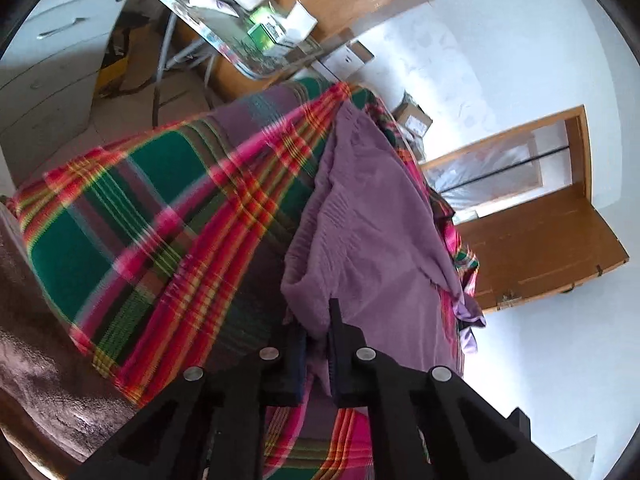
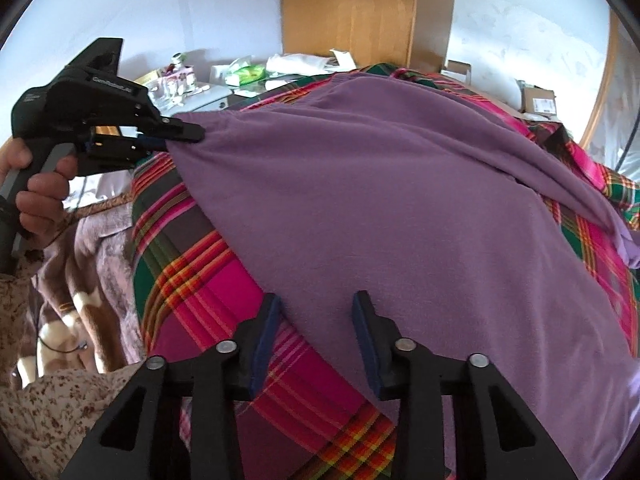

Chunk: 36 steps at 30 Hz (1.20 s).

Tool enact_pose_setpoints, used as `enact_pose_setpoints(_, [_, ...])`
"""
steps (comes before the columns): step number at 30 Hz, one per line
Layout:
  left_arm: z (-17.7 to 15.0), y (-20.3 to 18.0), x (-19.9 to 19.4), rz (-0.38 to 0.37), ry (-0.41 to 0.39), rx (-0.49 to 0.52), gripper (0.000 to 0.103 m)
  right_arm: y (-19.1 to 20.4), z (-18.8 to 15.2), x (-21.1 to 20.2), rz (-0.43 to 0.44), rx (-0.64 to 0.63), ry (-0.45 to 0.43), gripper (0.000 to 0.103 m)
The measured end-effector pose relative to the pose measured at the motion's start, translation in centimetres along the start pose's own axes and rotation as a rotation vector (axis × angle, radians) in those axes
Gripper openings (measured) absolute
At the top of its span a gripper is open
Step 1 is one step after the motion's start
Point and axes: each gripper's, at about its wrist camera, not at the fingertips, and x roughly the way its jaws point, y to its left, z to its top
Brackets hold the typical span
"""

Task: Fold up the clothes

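Observation:
A purple garment [image 2: 380, 208] lies spread over a plaid blanket [image 2: 192, 256] of pink, green and orange stripes. My left gripper [image 1: 316, 320] is shut on a corner of the purple garment [image 1: 368, 232], lifting that edge off the blanket [image 1: 152, 208]. From the right wrist camera the left gripper [image 2: 188, 136] shows at the upper left, held by a hand [image 2: 40, 184], pinching the cloth's corner. My right gripper [image 2: 316, 304] stands open just above the near edge of the garment, with its fingers [image 2: 268, 320] on either side of the hem and nothing clamped.
A cluttered glass table [image 1: 224, 36] and a wooden wardrobe [image 2: 360, 12] stand behind the bed. Cardboard boxes [image 2: 538, 98] sit near the wall. A brown floral blanket [image 2: 84, 280] bunches at the left. A wooden door [image 1: 536, 236] hangs open.

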Motion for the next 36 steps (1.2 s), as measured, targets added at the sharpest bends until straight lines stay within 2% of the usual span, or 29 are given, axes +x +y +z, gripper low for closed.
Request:
enact_pose_setpoints(4, [-0.1,0.3,0.2,-0.003,0.004,-0.016,0.008,0.0,0.0,-0.1,-0.007,0.004,0.001,0.018])
enact_pose_setpoints(8, [-0.1,0.3,0.1,-0.013,-0.001,-0.026,0.008,0.5,0.1,-0.1,-0.002,-0.011,0.001,0.02])
enact_pose_setpoints(10, [-0.1,0.3,0.0,-0.016,0.0,-0.032,0.008,0.8,0.1,-0.1,-0.002,-0.018,-0.002,0.029])
enact_pose_setpoints(18, [0.1,-0.3,-0.7,-0.039,-0.014,-0.022,0.008,1.8,0.3,0.3,-0.032,-0.043,-0.022,0.03])
enact_pose_setpoints(20, [-0.1,-0.1,-0.7,-0.04,-0.012,-0.029,0.008,1.9,0.2,0.2,-0.047,-0.041,-0.033,0.024])
enact_pose_setpoints(21, [-0.1,0.1,-0.7,-0.041,-0.01,-0.035,0.008,2.0,0.1,0.2,-0.059,-0.046,-0.035,0.007])
enact_pose_setpoints(22, [-0.2,0.2,-0.7,-0.04,-0.008,-0.037,0.008,2.0,0.1,0.2,-0.072,-0.054,-0.035,0.006])
enact_pose_setpoints(31, [-0.5,1.2,-1.6,-0.014,-0.02,-0.046,0.007,3.1,0.1,-1.7,-0.022,-0.079,-0.046,0.003])
enact_pose_setpoints(36, [-0.5,2.1,-0.6,0.029,-0.002,-0.064,0.007,2.4,0.0,-0.6,-0.003,-0.047,-0.012,0.003])
